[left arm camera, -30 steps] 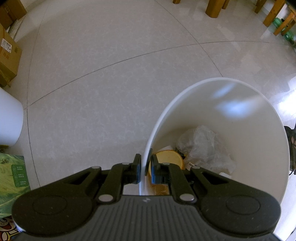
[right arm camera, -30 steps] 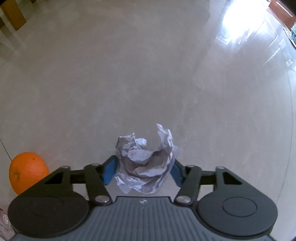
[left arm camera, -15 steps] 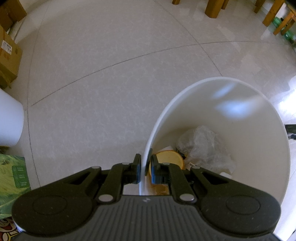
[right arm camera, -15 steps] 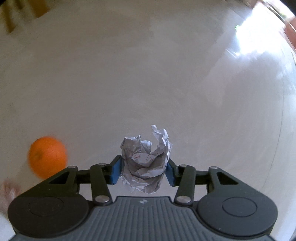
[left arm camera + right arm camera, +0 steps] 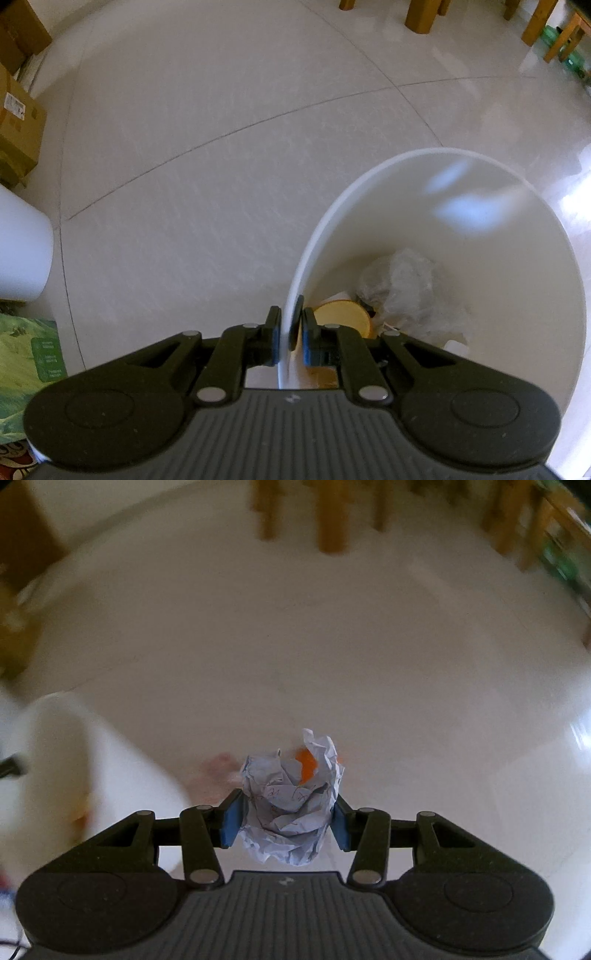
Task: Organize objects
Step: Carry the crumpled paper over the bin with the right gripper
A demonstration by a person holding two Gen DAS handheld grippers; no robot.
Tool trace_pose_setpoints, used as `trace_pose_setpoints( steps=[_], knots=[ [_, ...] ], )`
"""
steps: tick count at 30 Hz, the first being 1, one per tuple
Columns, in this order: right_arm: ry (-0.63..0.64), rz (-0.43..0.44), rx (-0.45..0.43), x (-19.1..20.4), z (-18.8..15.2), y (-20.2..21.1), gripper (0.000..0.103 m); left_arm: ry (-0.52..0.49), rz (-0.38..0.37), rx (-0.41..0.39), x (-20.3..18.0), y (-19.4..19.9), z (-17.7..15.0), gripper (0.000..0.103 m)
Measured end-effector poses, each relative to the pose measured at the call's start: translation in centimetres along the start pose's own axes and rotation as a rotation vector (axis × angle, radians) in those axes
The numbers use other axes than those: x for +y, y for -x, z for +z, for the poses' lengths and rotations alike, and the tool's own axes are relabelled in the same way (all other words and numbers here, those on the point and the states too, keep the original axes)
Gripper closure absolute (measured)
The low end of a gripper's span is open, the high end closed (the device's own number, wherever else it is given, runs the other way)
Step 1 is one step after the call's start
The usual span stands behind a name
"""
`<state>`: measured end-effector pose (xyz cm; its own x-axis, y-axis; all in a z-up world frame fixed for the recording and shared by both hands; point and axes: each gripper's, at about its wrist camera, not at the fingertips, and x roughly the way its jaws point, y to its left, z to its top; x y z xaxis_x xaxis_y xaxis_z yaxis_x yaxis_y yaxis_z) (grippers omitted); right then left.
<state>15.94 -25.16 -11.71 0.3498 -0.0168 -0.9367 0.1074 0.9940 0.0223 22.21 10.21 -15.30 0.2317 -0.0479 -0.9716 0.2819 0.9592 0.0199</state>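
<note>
My left gripper [image 5: 290, 334] is shut on the near rim of a white bin [image 5: 480, 177], one pad outside the wall and one inside. Inside the bin lie crumpled clear plastic [image 5: 402, 291] and a yellow round lid [image 5: 343, 319]. My right gripper [image 5: 286, 821] is shut on a crumpled ball of white paper [image 5: 291, 801] with scribbles on it, held high above the floor. An orange [image 5: 306, 766] shows on the floor behind the paper, mostly hidden by it. The white bin [image 5: 85, 768] appears blurred at the left of the right wrist view.
Cardboard boxes [image 5: 18, 125] stand at the far left beside a white cylinder [image 5: 22, 254]. A green printed bag [image 5: 26, 354] lies at the lower left. Wooden furniture legs [image 5: 421, 14] stand at the far end of the tiled floor. A pinkish smudge [image 5: 221, 766] is blurred near the orange.
The right gripper closed tighter on the paper ball, then rose and swung, so the floor dropped away and the bin and furniture legs came into view. The left gripper kept still on the rim.
</note>
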Motion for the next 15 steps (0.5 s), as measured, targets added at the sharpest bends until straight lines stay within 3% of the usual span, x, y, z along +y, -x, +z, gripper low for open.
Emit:
trace_pose_setpoints(
  steps=[7,15],
  knots=[
    [0.207,0.107,-0.039,8.1,0.8,6.4,0.049,0.005,-0.007,-0.002,0.1,0.0,-0.2,0.094],
    [0.332,0.208,-0.040,14.0,0.2,8.6,0.049,0.021,-0.025,0.004,0.6,-0.1,-0.1,0.094]
  ],
)
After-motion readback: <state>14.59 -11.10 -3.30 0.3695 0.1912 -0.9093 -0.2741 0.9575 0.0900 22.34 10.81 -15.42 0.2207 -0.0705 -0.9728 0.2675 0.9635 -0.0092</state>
